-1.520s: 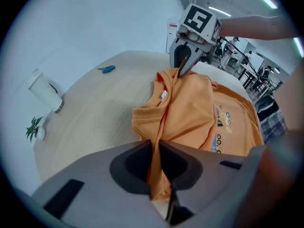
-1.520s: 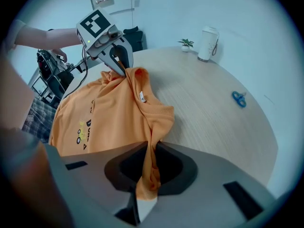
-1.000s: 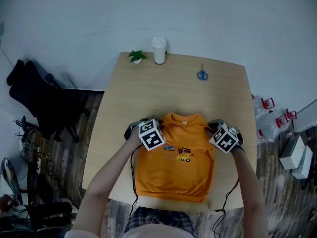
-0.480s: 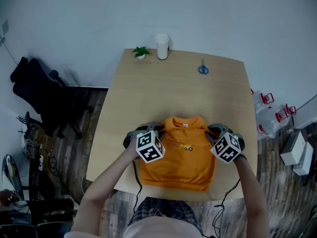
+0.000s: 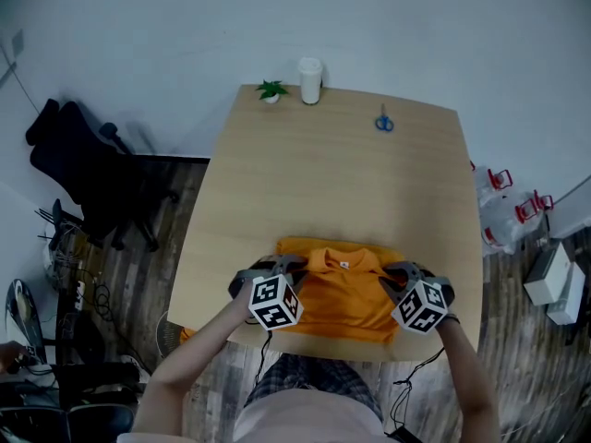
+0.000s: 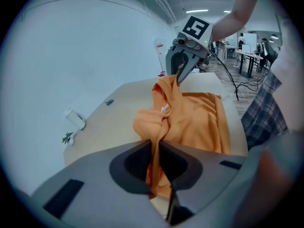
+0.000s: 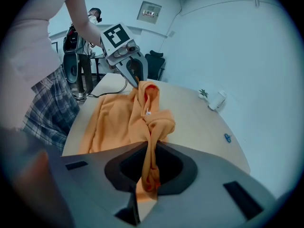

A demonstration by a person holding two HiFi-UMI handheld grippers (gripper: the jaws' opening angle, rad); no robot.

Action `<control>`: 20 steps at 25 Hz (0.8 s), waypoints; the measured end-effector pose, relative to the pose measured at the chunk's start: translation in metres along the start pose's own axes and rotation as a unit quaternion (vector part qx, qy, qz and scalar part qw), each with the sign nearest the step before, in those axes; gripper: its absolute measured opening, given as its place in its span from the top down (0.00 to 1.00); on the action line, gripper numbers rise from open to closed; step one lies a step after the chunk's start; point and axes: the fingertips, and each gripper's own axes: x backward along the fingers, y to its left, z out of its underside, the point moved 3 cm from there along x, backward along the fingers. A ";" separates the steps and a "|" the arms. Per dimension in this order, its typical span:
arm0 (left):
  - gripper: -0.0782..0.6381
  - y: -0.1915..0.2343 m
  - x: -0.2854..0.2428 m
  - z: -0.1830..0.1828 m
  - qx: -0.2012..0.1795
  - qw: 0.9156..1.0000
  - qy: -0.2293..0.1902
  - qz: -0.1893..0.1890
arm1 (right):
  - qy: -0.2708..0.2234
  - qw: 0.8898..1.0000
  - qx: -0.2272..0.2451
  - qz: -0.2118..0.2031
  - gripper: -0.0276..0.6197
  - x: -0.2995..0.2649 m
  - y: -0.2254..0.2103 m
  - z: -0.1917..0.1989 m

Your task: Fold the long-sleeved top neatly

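Right at the near edge of the table [image 5: 332, 183], low in the middle of the head view, lies the orange top [image 5: 342, 289], a squat band running left to right with its collar facing up. The left gripper [image 5: 294, 268] and the right gripper [image 5: 392, 273] each have their fingers nipped narrow on a bunch of orange cloth at a shoulder, one on either side of the collar. No loose sleeves show, so I'd judge they are already tucked in and the crosswise fold, collar end towards hem, is the step in hand. What's left, by my reckoning, is to lay that held edge down square, let go and smooth it flat. The head view can't show the grip itself, since the marker cubes cover it. The two gripper views do: a rope of fabric pinched between the pads, the held edge raised off the table, the small neck label, and the opposite gripper lifting its own corner. Only the head view gives the wider layout: bare wood beyond the top, then blue scissors [image 5: 384, 122], a white cup [image 5: 310, 80] and a little plant [image 5: 271, 89] along the far edge, and a dark chair [image 5: 83, 173] off to the left.
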 end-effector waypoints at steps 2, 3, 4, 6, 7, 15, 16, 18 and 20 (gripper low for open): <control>0.83 -0.015 0.001 0.003 -0.002 1.000 0.002 0.012 | 0.009 1.000 0.010 -0.015 0.88 -0.001 0.018 0.004; 0.83 -0.023 0.001 0.004 -0.003 1.000 0.004 0.018 | 0.014 1.000 0.017 -0.023 0.88 -0.003 0.027 0.006; 0.83 -0.030 0.001 0.006 -0.005 1.000 0.007 0.025 | 0.020 0.999 0.022 -0.030 0.88 -0.005 0.035 0.009; 0.83 -0.045 -0.001 0.013 -0.009 0.999 0.017 0.039 | 0.030 0.998 0.025 -0.047 0.88 -0.010 0.050 0.015; 0.82 -0.053 -0.003 0.017 -0.012 0.999 0.023 0.047 | 0.036 0.997 0.025 -0.057 0.88 -0.013 0.059 0.019; 0.76 -0.103 -0.005 0.040 0.018 0.991 0.056 0.123 | 0.078 0.991 0.017 -0.112 0.86 -0.026 0.103 0.051; 0.75 -0.109 -0.004 0.042 0.026 0.989 0.058 0.134 | 0.080 0.990 0.008 -0.119 0.85 -0.026 0.107 0.054; 0.70 -0.122 -0.004 0.049 0.036 0.986 0.064 0.149 | 0.088 0.986 -0.008 -0.140 0.80 -0.026 0.119 0.060; 0.70 -0.131 -0.004 0.055 0.046 0.985 0.068 0.155 | 0.100 0.981 -0.019 -0.163 0.77 -0.027 0.131 0.066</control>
